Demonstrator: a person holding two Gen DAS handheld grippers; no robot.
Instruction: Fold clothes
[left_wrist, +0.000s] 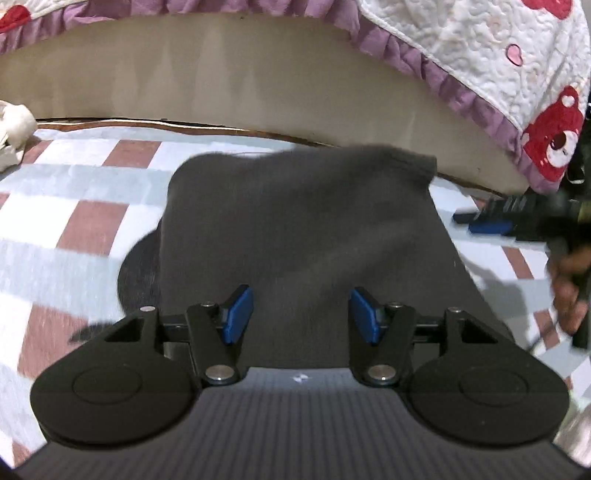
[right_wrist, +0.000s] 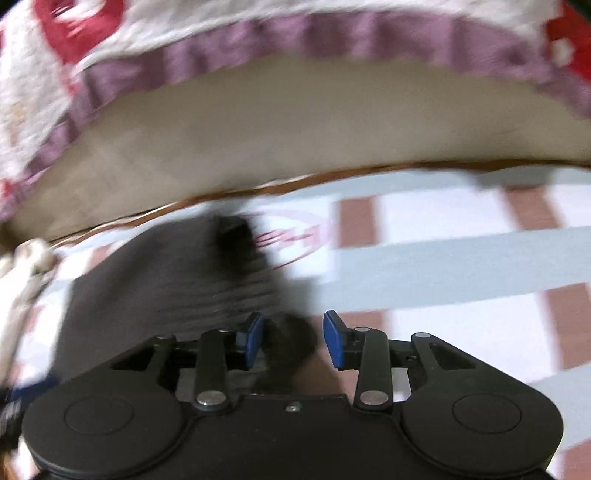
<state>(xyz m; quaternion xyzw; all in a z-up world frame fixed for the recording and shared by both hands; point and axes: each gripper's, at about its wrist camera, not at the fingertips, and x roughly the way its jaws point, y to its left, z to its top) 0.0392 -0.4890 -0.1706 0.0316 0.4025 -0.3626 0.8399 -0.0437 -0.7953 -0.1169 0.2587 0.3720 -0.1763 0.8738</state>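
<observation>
The dark grey knitted garment lies folded into a rough rectangle on the checked bedsheet; both the left gripper and right gripper hover with jaws apart, empty, so only tidying seems left

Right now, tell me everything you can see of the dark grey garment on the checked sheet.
The dark grey garment is a soft, matte, knit-looking cloth lying on the checked sheet, already folded into a rough rectangle with a rounded dark part sticking out at its left side. Its far edge lies close to the beige bed edge. The left hand-held gripper hangs over its near part, jaws open, pads not pressing it. In the blurred right wrist view its right edge lies by the open right hand-held gripper.
</observation>
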